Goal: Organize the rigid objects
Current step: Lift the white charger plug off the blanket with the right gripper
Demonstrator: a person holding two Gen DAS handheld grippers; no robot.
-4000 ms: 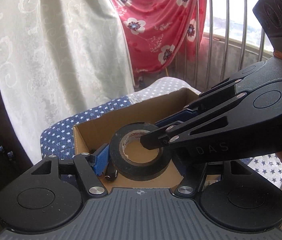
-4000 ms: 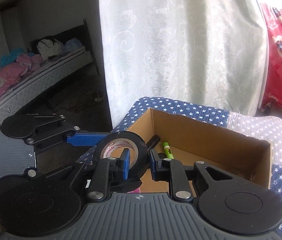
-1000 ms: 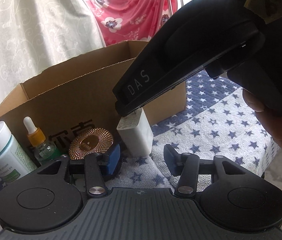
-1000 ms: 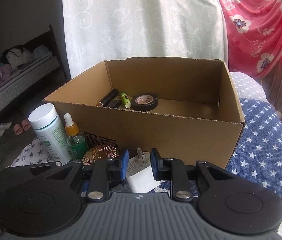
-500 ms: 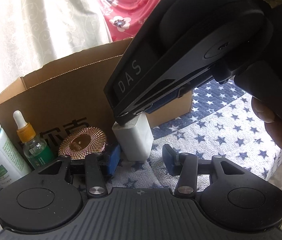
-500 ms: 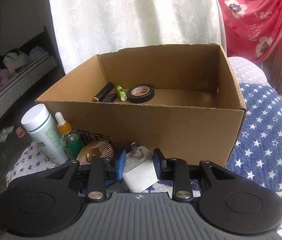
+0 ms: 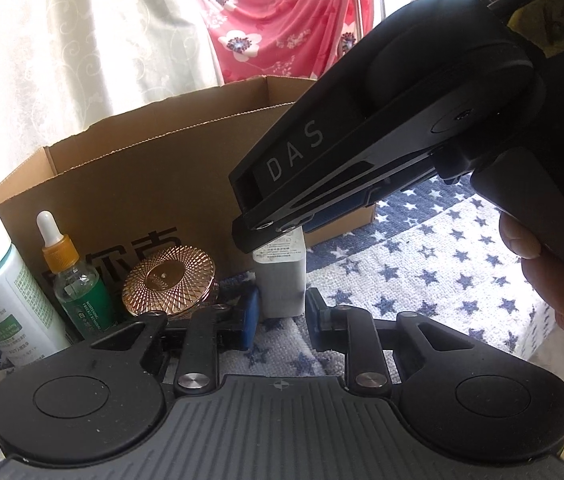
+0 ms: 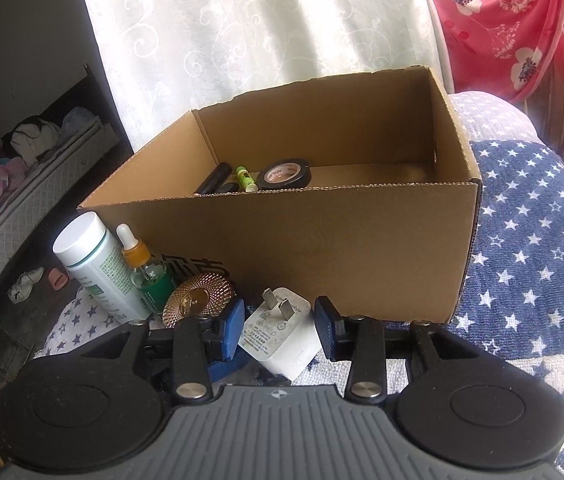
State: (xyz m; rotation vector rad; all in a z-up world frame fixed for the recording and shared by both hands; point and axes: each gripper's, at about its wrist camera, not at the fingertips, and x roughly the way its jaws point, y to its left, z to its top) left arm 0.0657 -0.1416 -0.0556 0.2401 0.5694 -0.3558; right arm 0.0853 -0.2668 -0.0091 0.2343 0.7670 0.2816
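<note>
The white charger [image 7: 280,280] stands on the star-printed cloth [image 8: 530,248], just in front of the near wall of the cardboard box [image 8: 322,248]. The left gripper [image 7: 282,314] has just been closing, and its jaws are clamped on the charger's lower sides. From the left wrist, the charger's top is hidden behind the tip of the right gripper [image 8: 277,320]. Its jaws have just been opening and now stand slightly apart on either side of the tilted charger; whether a pad grazes it is hard to tell. A blue pad of the left gripper peeks out below, mostly covered.

Left of the charger, a gold ribbed disc [image 8: 197,300], a dropper bottle [image 8: 149,276] and a white bottle [image 8: 93,264] crowd against the box, partly overlapping. Inside, the near wall cuts off a tape roll [image 8: 284,174], a green tube [image 8: 245,178] and a dark tube [image 8: 213,178]. A hand [image 7: 554,272] is cut by the right edge.
</note>
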